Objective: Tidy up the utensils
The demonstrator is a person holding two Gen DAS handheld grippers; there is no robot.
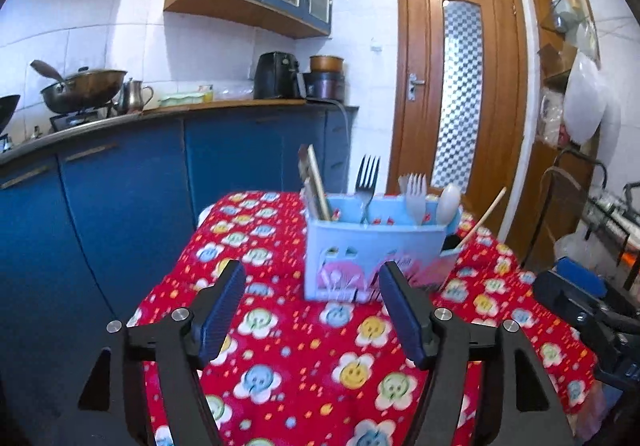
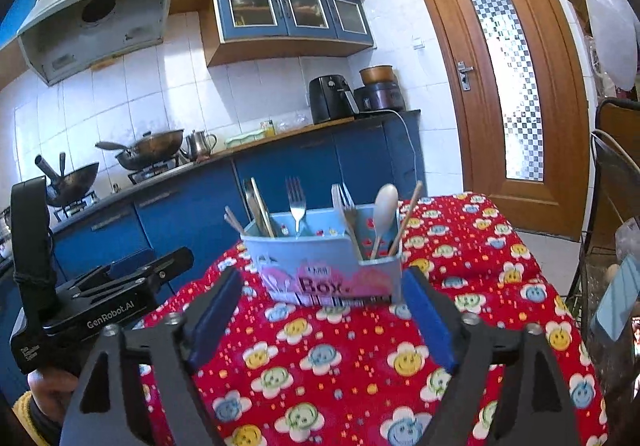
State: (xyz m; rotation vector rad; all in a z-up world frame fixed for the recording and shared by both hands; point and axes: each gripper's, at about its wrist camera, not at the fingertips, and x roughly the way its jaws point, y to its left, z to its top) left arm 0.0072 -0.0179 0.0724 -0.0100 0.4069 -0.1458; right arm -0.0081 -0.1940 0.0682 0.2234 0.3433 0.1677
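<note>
Left gripper (image 1: 312,310): black two-finger tool with blue ribbed pads, jaws spread wide and empty, hovering over the red smiley-flower tablecloth (image 1: 296,374) short of the caddy.
Caddy, left view: pale blue plastic utensil box (image 1: 360,250) stands upright near the table's far end, blurred; a steel fork (image 1: 368,182), translucent plastic forks (image 1: 416,190), a white plastic spoon (image 1: 448,198) and flat wooden pieces (image 1: 314,182) poke out.
Risk, left view: a lone wooden chopstick (image 1: 482,218) leans out over the right rim; a careless brush could tip it onto the cloth.
Right gripper (image 2: 322,310): matching tool, jaws likewise wide apart, nothing between them, aimed at the box front.
Caddy, right view: separate compartments show, with the spoon and chopstick in the small right one.
Risk, right view: the light box could probably slide or topple if a finger shoves its wall.
Risk, both hands: the two tools ride close together, so a clash looks possible.
</note>
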